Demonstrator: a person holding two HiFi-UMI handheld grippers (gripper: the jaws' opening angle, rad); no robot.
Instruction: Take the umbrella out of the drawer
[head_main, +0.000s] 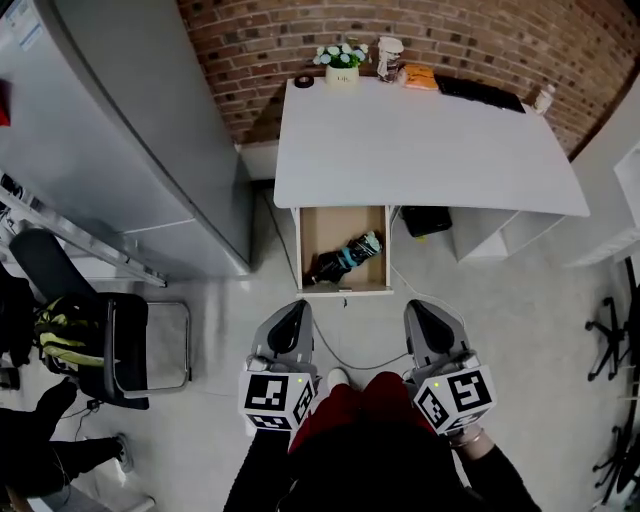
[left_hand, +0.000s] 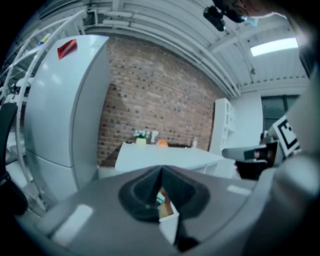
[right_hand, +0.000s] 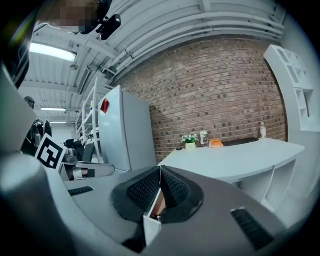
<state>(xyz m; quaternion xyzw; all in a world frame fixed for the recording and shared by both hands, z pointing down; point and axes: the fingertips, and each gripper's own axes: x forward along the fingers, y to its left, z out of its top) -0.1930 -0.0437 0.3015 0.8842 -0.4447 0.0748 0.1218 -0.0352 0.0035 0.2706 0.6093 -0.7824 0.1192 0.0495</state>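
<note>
Far left: a tall grey cabinet (head_main: 130, 130), with a black chair (head_main: 115, 350) on the floor below it. Then the left gripper (head_main: 293, 310), held low and aimed toward the desk, closed tight with nothing between the pads, only a sliver of drawer showing past the tips in the left gripper view. Just ahead, the drawer (head_main: 300, 250), pulled out from under the near edge of the white desk (head_main: 420, 150), toward its left end. Inside, the umbrella (head_main: 345, 258), folded, black with a teal band, lying slantwise from near the drawer's front left corner up to its right wall. Along the desk's far edge, from the left corner: a small dark round thing (head_main: 303, 81), a flower pot (head_main: 341, 62), a cup (head_main: 389, 57), an orange object (head_main: 420, 77), a black keyboard (head_main: 480, 92) and, at the right corner, a bottle (head_main: 543, 98). Under the desk, just right of the drawer, a black box (head_main: 425, 220). Level with the left one and well apart from it, the right gripper (head_main: 420, 310), likewise closed on nothing, short of the drawer's front edge. Far right: black chair bases (head_main: 610, 335) on the floor.
</note>
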